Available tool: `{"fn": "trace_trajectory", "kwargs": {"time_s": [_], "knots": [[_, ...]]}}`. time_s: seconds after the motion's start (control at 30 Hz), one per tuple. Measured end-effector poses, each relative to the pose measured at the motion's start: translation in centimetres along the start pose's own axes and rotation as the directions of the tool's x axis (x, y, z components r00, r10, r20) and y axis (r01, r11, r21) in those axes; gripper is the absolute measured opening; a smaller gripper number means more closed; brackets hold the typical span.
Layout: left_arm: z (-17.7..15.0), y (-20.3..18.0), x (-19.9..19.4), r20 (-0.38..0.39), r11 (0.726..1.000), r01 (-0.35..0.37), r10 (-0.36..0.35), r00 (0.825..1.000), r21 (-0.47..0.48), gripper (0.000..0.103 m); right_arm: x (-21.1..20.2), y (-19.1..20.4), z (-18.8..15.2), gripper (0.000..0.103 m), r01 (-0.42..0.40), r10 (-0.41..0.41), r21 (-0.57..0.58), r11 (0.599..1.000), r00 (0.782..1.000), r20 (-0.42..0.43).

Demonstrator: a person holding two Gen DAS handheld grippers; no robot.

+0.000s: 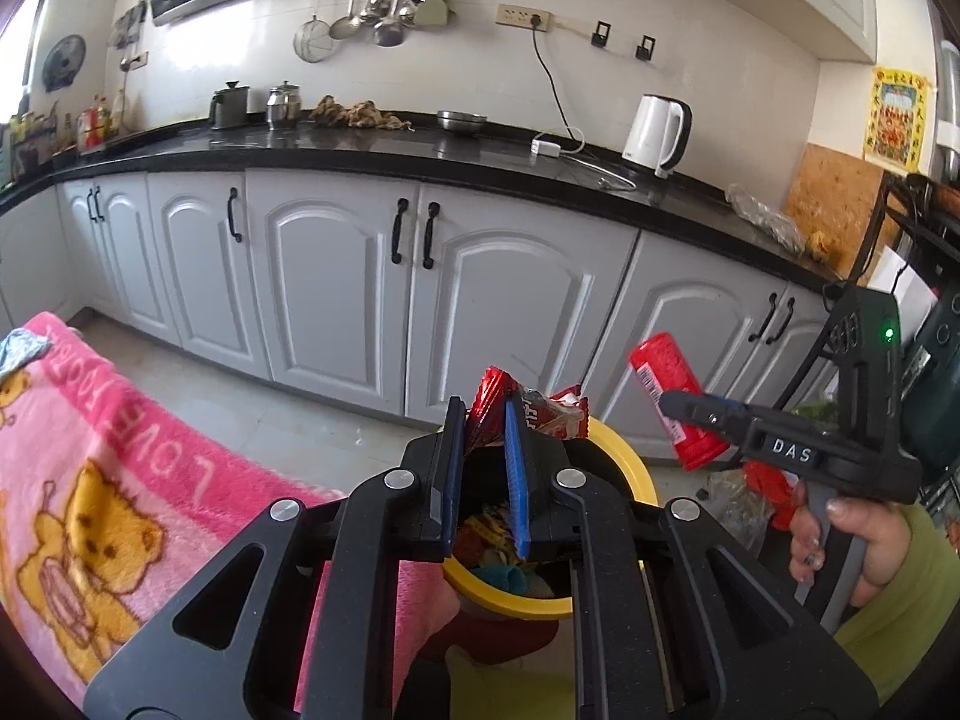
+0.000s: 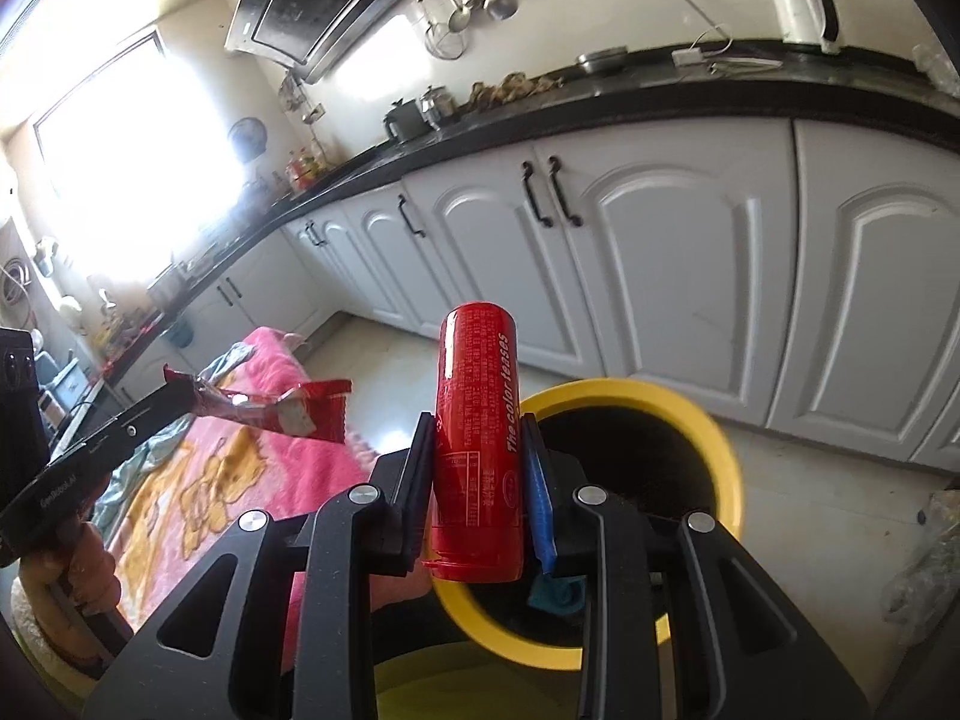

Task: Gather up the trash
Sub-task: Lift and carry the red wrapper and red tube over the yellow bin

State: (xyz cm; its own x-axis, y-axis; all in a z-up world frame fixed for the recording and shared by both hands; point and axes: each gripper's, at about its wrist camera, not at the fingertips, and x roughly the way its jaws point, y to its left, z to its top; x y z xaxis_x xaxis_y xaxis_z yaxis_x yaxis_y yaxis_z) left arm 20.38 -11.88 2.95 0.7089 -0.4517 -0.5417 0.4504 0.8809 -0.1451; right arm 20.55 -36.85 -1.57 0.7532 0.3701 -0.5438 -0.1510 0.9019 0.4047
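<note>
Left hand-held gripper (image 1: 486, 438) clamped on red wrapper (image 1: 543, 414), right hand-held gripper (image 2: 477, 468) clamped on red tube (image 2: 477, 438); both carried over yellow-rimmed bin (image 2: 729, 456), apparently for dropping in with trash already inside.

The bin (image 2: 729, 450) has a yellow rim and a dark inside. Above it, the tube (image 2: 477, 450) is bright red with white lettering and fine print. Left of the bin, the wrapper (image 2: 282, 411) is red with silvery patches. The blanket (image 1: 108, 480) beside the bin is pink, patterned with orange-yellow bears and pale letters. Behind the bin, the cabinet doors (image 1: 336, 288) are white with black handles under a black surface (image 1: 360, 150).
</note>
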Motion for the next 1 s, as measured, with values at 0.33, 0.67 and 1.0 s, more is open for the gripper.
{"fn": "trace_trajectory", "kwargs": {"time_s": [0.33,0.67,1.0], "knots": [[-1.1,-1.7,2.5,-0.018,1.000,-0.024,0.025,1.000,0.011,0.008,-0.4,-1.4,-0.6,0.026,0.084,-0.083,-0.034,0.996,0.996,0.030],[-3.1,-2.3,6.1,-0.087,0.999,-0.044,0.045,0.995,0.012,0.008,1.2,-0.9,-1.6,0.027,0.092,-0.093,-0.076,0.993,0.996,-0.005],[-4.8,-2.3,9.2,-0.163,1.000,-0.030,0.028,0.986,-0.007,0.008,4.3,-1.8,-2.9,0.027,0.072,-0.078,-0.057,0.996,0.992,-0.096]]}}
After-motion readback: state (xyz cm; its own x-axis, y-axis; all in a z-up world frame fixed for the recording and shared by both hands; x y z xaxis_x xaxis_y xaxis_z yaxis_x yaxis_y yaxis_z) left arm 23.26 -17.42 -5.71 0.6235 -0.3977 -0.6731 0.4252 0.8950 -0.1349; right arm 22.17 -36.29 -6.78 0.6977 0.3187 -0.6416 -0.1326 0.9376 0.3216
